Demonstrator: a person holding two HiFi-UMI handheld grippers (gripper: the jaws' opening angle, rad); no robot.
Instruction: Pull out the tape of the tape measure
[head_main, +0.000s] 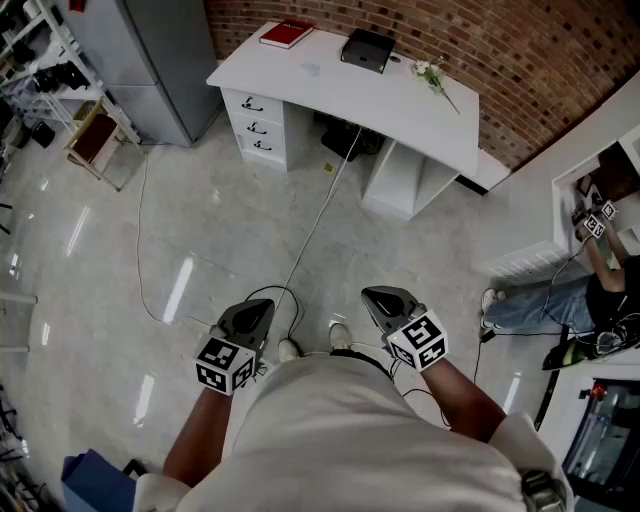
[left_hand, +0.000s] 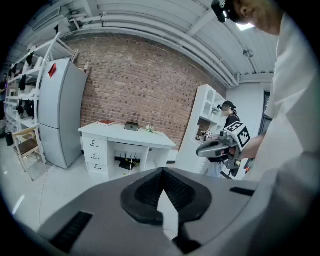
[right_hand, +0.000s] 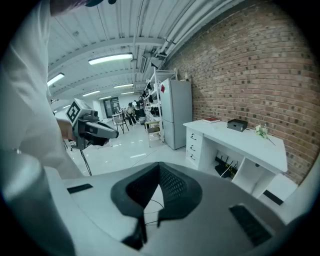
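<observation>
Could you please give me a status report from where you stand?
Left hand-held gripper shut, empty; right hand-held gripper likewise. No tape measure in view. White desk ahead, cable across the floor.

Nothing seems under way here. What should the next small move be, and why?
Probably step toward the white desk. The left gripper and right gripper are both shut and empty, held over the floor, and no tape measure can be made out near them.

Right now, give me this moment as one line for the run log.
left gripper: shut, empty | right gripper: shut, empty | tape measure: not in view | white desk: ahead across the floor, untouched
</observation>
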